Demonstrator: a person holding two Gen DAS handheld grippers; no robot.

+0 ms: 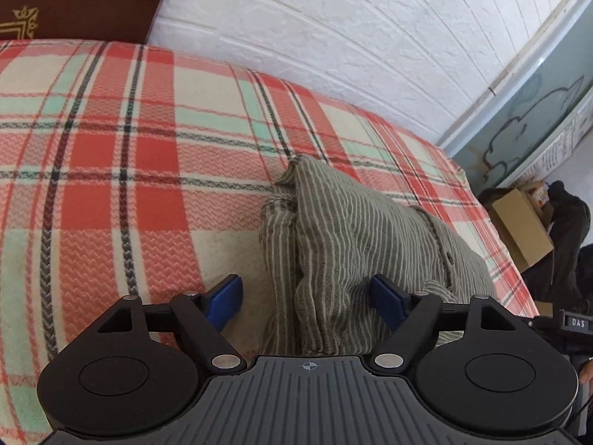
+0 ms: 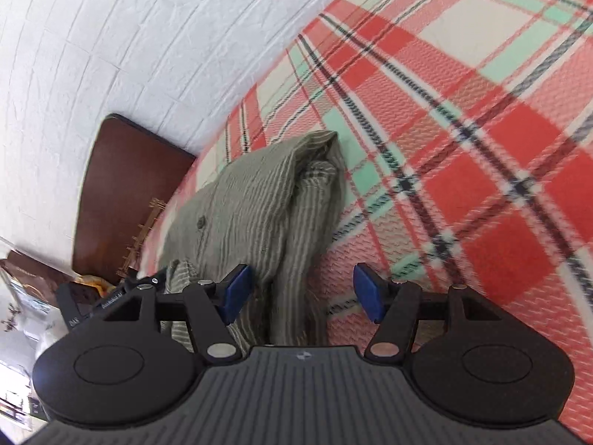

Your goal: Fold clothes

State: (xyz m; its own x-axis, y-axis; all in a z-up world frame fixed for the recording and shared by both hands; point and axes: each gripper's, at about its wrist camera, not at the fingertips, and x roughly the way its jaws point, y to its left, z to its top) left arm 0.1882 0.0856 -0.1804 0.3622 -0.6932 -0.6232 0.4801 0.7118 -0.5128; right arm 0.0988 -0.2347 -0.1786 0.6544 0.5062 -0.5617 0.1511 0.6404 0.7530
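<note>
1. Shirt [image 1: 355, 237], grey-green with pale stripes, lies bundled into a rough fold on the bed, right in front of both my grippers.
2. My left gripper [image 1: 307, 302] has its blue pads [image 1: 225, 301] set wide apart. The near edge of the shirt sits in the gap between them; the right-hand pad looks to be against or just over the cloth, the left-hand one over bare blanket. I see nothing clamped.
3. My right gripper [image 2: 303, 291] is likewise spread wide. Its left-hand pad [image 2: 237, 293] sits over the shirt, and its right-hand pad is over the blanket beside it. The shirt's edge runs through the gap, not pinched.
4. In the right view, the other gripper's black frame shows at lower left, just beside the shirt.
5. Farther on, the shirt rises into a humped fold with a button [image 2: 201, 221] on its placket, and its far end comes to a crumpled point.
6. Beyond it, the plaid blanket [image 1: 111, 141] in red, cream and mint covers the bed.
7. Past the blanket stands a white brick-pattern wall [image 1: 333, 37], with a dark brown headboard [image 2: 122, 185] at one end.
8. A cardboard box [image 1: 522, 230] sits off the bed's far side in the left view.
</note>
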